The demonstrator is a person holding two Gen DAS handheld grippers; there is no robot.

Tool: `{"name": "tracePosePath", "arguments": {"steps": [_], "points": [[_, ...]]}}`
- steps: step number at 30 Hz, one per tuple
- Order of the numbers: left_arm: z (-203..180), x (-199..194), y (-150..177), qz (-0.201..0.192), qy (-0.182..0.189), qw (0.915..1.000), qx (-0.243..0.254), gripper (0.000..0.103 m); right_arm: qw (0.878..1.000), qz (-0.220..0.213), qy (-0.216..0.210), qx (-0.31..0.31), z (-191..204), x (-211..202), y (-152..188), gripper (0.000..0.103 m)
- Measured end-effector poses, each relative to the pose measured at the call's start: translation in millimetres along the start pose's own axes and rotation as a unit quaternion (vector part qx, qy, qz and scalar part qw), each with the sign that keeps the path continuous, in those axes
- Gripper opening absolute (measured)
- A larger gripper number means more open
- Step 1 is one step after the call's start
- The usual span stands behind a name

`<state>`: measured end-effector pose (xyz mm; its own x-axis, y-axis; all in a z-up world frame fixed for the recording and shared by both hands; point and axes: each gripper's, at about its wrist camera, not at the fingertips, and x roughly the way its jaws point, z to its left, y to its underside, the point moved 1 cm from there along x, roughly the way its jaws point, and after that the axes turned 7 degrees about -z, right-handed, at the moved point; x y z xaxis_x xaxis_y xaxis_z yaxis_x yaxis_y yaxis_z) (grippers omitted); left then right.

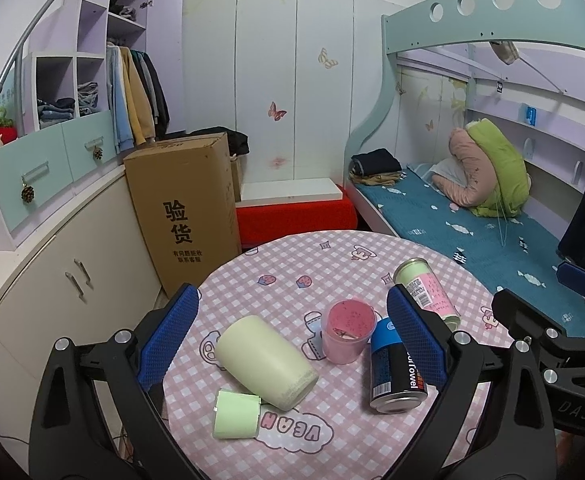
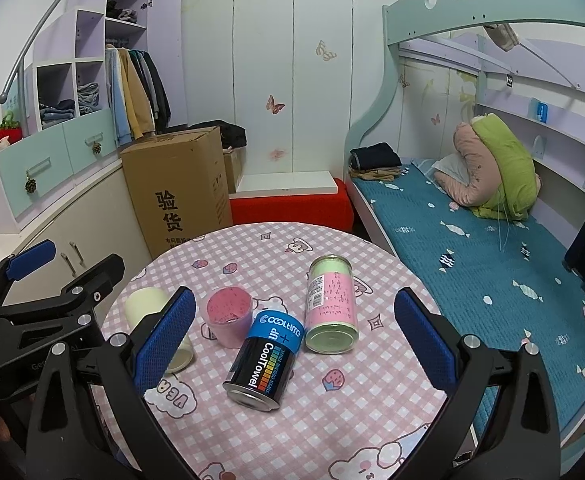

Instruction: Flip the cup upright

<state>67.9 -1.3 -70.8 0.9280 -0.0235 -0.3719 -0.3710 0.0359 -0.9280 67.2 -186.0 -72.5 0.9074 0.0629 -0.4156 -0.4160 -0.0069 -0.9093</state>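
Note:
A pale green cup point(image 1: 266, 362) lies on its side on the round pink-checked table point(image 1: 292, 264), its mouth toward the camera. It also shows in the right wrist view point(image 2: 148, 308), partly hidden behind a finger. My left gripper point(image 1: 292, 344) is open and empty, its blue pads on either side of the cup and above it. My right gripper point(image 2: 296, 340) is open and empty over the table, around a lying black and blue can point(image 2: 262, 364).
A pink cup point(image 1: 346, 336) stands upright mid-table. The black and blue can point(image 1: 396, 364) and a pink and green can point(image 1: 428, 292) lie on their sides. A small light green roll point(image 1: 236, 414) lies by the pale cup. A cardboard box point(image 1: 184, 208) stands left, a bed point(image 1: 472, 232) right.

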Motion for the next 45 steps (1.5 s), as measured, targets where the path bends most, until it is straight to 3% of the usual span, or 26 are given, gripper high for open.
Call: {"name": "tracePosePath", "arguments": {"steps": [45], "points": [[6.1, -2.3, 1.1, 0.010, 0.006, 0.9999, -0.006, 0.095, 1.000, 0.000, -0.001, 0.005, 0.5, -0.8, 2.6, 0.096]]}}
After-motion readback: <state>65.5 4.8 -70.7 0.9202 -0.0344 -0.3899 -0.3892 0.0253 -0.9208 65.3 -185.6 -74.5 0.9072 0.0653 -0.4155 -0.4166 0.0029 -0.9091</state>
